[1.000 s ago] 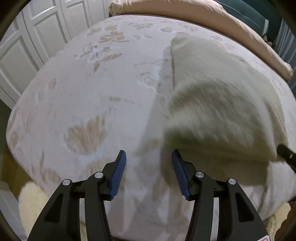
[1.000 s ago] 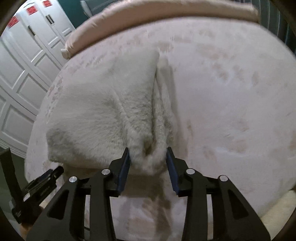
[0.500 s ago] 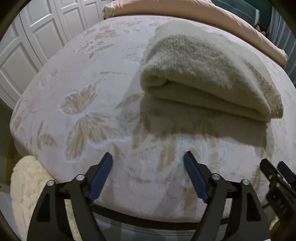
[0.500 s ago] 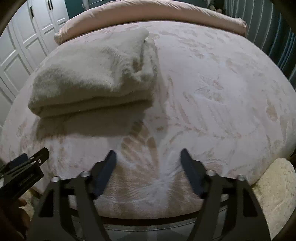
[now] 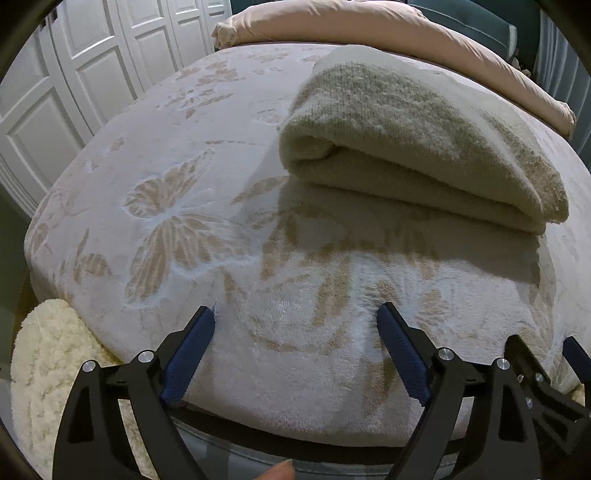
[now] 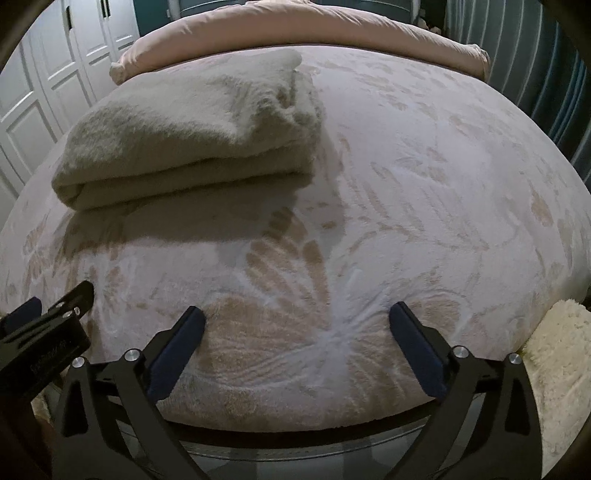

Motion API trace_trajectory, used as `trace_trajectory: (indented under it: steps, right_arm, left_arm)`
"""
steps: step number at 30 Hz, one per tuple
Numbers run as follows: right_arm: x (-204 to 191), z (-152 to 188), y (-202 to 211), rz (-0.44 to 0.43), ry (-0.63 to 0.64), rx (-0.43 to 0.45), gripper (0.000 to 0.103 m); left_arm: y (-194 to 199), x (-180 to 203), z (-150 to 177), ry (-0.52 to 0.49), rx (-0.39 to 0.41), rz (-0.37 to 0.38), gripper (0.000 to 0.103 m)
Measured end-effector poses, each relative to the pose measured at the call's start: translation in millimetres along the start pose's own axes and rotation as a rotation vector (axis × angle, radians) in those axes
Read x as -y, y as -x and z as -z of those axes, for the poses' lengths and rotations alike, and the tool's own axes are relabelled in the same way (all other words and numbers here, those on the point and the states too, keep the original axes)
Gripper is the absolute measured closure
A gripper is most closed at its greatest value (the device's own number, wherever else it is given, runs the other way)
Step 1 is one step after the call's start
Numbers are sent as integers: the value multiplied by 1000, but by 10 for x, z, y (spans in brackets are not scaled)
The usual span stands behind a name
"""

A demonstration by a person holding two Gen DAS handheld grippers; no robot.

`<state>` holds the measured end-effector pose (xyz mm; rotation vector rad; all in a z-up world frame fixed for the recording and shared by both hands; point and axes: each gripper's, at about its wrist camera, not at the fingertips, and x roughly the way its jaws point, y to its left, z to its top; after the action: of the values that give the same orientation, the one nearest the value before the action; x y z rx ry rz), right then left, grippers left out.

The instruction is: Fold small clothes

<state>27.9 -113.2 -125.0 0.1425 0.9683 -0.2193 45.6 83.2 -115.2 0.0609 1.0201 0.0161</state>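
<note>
A fuzzy cream garment [image 5: 417, 140] lies folded into a thick rectangle on the pale floral bedspread [image 5: 177, 221]; in the right wrist view the folded garment [image 6: 192, 136] sits at the upper left. My left gripper [image 5: 297, 315] hangs over the bed's near edge, well short of the garment, its jaws opening wide with nothing between them. My right gripper [image 6: 295, 314] is likewise back at the near edge, jaws opening, only bedspread [image 6: 424, 184] between the blue pads. Each gripper shows at the other view's lower corner.
A long pink pillow [image 5: 388, 33] lies across the head of the bed. White panelled wardrobe doors [image 5: 74, 74] stand to the left, dark curtains [image 6: 535, 74] to the right. Fluffy cream rug [image 5: 44, 369] lies below the bed's foot.
The right gripper let go of the garment's edge and both grippers pulled back toward the bed's near edge, jaws spreading. The garment now lies folded and still.
</note>
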Motion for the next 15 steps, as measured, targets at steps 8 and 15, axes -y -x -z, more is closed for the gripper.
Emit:
trace_trajectory:
  steps: [8, 15]
  right_arm:
    - [-47, 52, -14, 2, 16, 22, 5]
    - [-143, 123, 24, 14, 12, 60, 5]
  left_arm:
    - [23, 32, 104, -8, 35, -5, 11]
    - [26, 41, 175, -5, 67, 0, 10]
